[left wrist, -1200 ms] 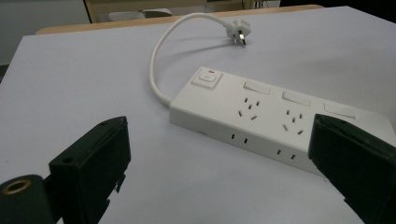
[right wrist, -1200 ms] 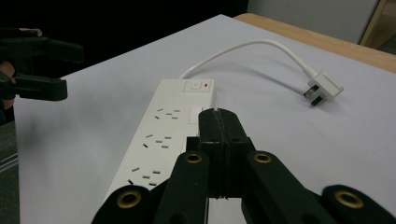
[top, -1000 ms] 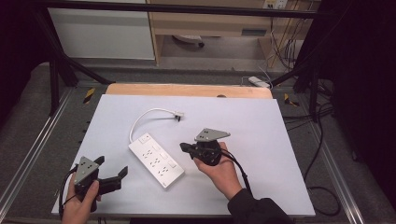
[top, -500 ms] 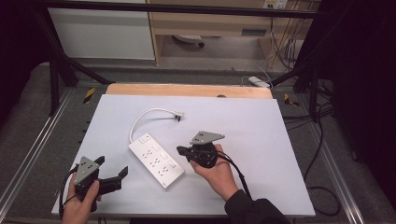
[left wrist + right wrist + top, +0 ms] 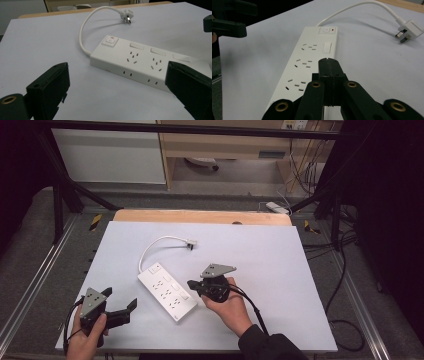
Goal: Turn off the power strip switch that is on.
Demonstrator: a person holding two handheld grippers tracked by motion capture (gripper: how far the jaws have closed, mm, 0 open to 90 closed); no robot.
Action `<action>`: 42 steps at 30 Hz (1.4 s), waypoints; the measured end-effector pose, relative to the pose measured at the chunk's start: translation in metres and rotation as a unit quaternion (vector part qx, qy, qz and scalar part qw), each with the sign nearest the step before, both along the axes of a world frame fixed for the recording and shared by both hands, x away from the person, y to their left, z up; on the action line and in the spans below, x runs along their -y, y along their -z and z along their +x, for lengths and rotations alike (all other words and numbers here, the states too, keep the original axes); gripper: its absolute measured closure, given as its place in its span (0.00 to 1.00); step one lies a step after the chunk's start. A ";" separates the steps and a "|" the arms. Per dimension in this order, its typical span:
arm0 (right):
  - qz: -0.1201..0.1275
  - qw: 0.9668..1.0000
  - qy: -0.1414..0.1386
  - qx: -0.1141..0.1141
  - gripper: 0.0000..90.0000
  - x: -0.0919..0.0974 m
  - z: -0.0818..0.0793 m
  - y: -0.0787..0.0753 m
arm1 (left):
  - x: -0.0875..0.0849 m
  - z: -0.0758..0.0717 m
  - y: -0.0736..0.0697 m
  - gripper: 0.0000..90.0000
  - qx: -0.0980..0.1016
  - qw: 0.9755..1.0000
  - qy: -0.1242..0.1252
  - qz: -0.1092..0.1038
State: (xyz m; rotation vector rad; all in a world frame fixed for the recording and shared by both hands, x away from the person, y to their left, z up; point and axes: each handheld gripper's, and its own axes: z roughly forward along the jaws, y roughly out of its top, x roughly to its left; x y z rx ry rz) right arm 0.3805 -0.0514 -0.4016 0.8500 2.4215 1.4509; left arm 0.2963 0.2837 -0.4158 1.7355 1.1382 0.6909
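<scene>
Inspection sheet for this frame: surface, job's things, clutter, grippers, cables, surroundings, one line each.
Surface: pale sheet over a wooden table edge.
Job's things: white power strip lying flat, sockets up; its cord loops to an unplugged plug.
Clutter: nothing seen.
Grippers: left gripper open, near the sheet's front left corner, apart from the strip; right gripper shut, empty, tips over the strip's right edge.
Cables: black gripper cable trails toward the sleeve.
Surroundings: metal frame rails, floor cables, cabinets behind.
</scene>
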 end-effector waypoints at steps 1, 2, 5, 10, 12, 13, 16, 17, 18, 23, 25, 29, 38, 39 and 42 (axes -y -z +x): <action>0.000 1.000 -0.001 -0.001 1.00 0.000 0.000 0.001 | 0.000 0.000 0.000 0.06 0.000 1.000 0.000 0.000; -0.001 1.000 0.001 -0.003 1.00 -0.001 0.000 0.002 | 0.000 0.000 0.000 0.06 0.000 1.000 0.000 0.000; -0.002 1.000 0.000 -0.005 1.00 -0.002 -0.001 0.004 | 0.000 0.000 0.000 0.06 -0.001 1.000 0.001 0.000; -0.003 1.000 -0.002 -0.006 1.00 -0.004 -0.001 0.009 | 0.000 0.000 0.000 0.06 0.000 1.000 0.001 0.002; -0.002 1.000 -0.002 -0.007 1.00 -0.006 -0.002 0.010 | 0.000 0.000 0.000 0.06 0.000 1.000 0.001 0.003; -0.002 1.000 -0.003 -0.007 1.00 -0.006 -0.002 0.010 | 0.000 0.000 0.000 0.06 0.000 1.000 0.001 0.002; -0.002 1.000 -0.005 -0.009 1.00 -0.008 -0.002 0.013 | 0.001 0.000 0.000 0.06 -0.003 1.000 0.003 0.002; -0.003 1.000 -0.005 -0.010 1.00 -0.009 -0.003 0.013 | 0.001 0.000 0.000 0.06 -0.003 1.000 0.004 0.002; -0.003 1.000 -0.005 -0.012 1.00 -0.009 -0.003 0.014 | 0.001 0.000 0.000 0.06 -0.003 1.000 0.005 0.003; -0.003 1.000 -0.003 -0.014 1.00 -0.011 -0.003 0.019 | 0.001 0.000 0.001 0.06 -0.004 1.000 0.006 0.004; -0.004 1.000 -0.004 -0.016 1.00 -0.011 -0.003 0.022 | 0.001 0.000 0.001 0.06 -0.004 1.000 0.006 0.004; -0.006 1.000 -0.002 -0.022 1.00 -0.012 -0.004 0.028 | 0.001 0.000 0.001 0.06 -0.004 1.000 0.006 0.005; -0.011 1.000 -0.006 -0.026 1.00 -0.016 -0.007 0.034 | 0.002 0.000 0.001 0.06 -0.006 1.000 0.009 0.006; -0.010 1.000 -0.006 -0.025 1.00 -0.016 -0.007 0.035 | 0.002 0.000 0.001 0.06 -0.006 1.000 0.009 0.006; -0.010 1.000 -0.006 -0.025 1.00 -0.017 -0.007 0.036 | 0.002 0.000 0.001 0.06 -0.006 1.000 0.010 0.007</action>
